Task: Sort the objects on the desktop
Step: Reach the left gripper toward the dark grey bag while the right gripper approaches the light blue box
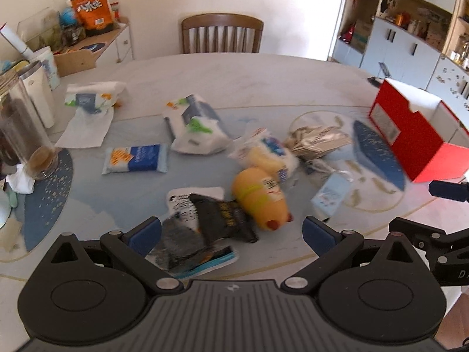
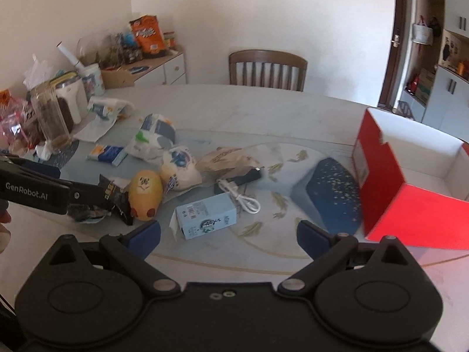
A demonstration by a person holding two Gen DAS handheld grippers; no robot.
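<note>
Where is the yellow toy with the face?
In the right wrist view the yellow toy lies left of centre on the table, between the black packet and the light-blue box.

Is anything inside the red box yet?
No: the right wrist view shows the red box open, with only its bare white interior visible.

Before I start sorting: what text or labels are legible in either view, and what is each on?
"GenRobot.AI": side of the left tongs, seen in the right wrist view.
"D": cut off at the frame edge, on the right tongs' body, seen in the left wrist view.
Orange snack bag: large Chinese characters, too blurred to read.
Pale blue box, tissue packs, black packet, red box label: print too blurred.
</note>
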